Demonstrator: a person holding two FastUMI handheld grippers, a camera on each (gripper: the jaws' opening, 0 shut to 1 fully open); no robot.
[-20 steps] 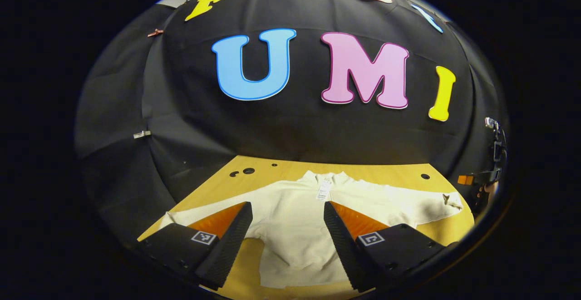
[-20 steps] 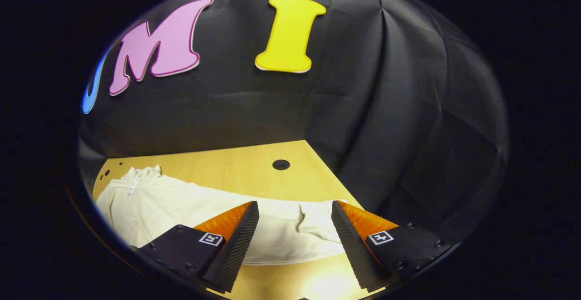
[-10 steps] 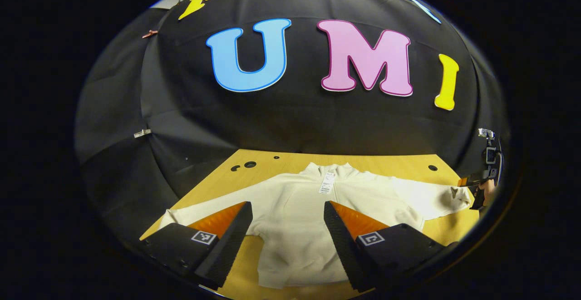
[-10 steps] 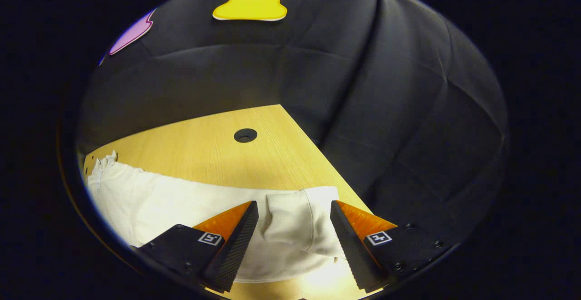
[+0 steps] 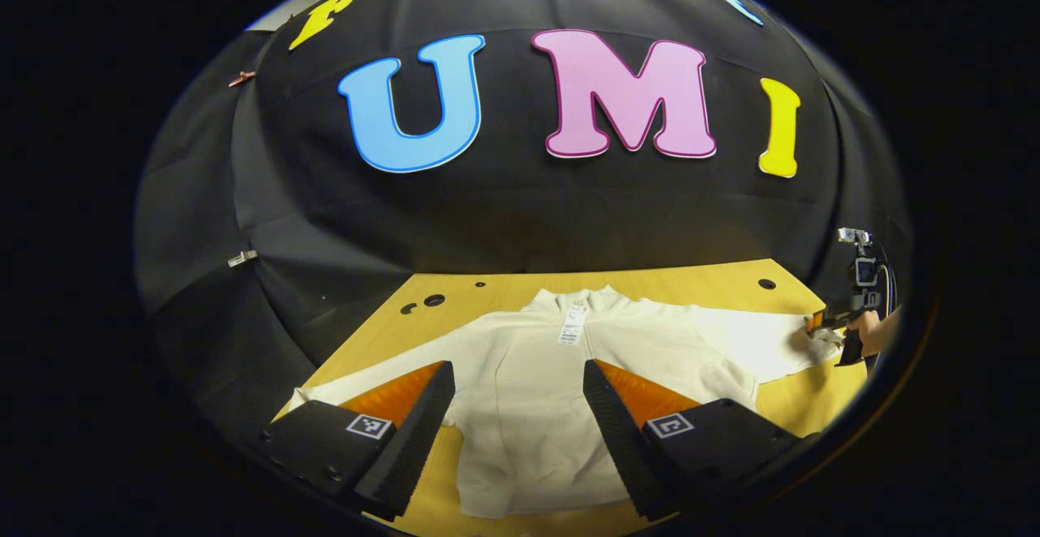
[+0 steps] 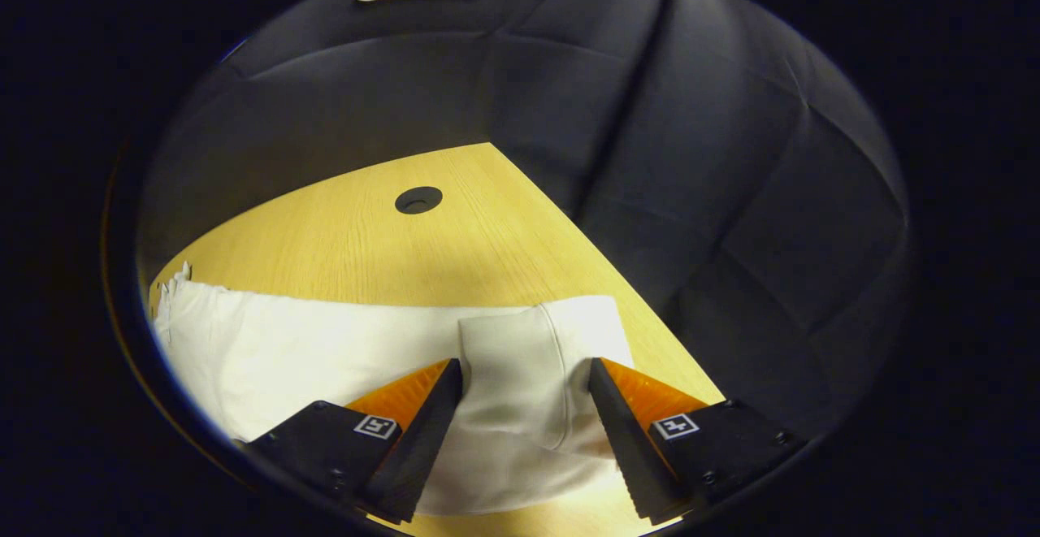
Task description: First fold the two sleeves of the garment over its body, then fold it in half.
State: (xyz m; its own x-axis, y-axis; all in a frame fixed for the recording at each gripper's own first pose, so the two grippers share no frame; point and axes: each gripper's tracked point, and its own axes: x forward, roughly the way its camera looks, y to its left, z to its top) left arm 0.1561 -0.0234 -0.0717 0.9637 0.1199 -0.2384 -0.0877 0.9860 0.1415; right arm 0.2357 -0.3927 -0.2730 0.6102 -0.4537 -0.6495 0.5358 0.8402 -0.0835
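Observation:
A cream long-sleeved garment (image 5: 528, 439) lies flat on the wooden table (image 5: 487, 289), collar away from me, a paper tag (image 5: 571, 326) at the neck. Its sleeves stretch out to either side. My left gripper (image 5: 517, 368) hovers open above the body, near the left armpit, with nothing between its fingers. In the right gripper view, the right sleeve's cuff (image 6: 520, 342) is turned back on itself and lies between the spread fingers of my right gripper (image 6: 525, 365), which is open just above it. The right gripper (image 5: 837, 322) and the hand holding it also show at the sleeve end (image 5: 756, 342) in the left gripper view.
Round holes pierce the table (image 6: 341, 253) at the back left (image 5: 433, 300) and back right (image 6: 418, 199). The black cloth wall (image 6: 691, 196) closes in right behind the table and along its right edge, close to the cuff.
My right gripper has dropped and moved in over the cuff, which now sits between its fingers. The left gripper has drifted a little, staying open above the body.

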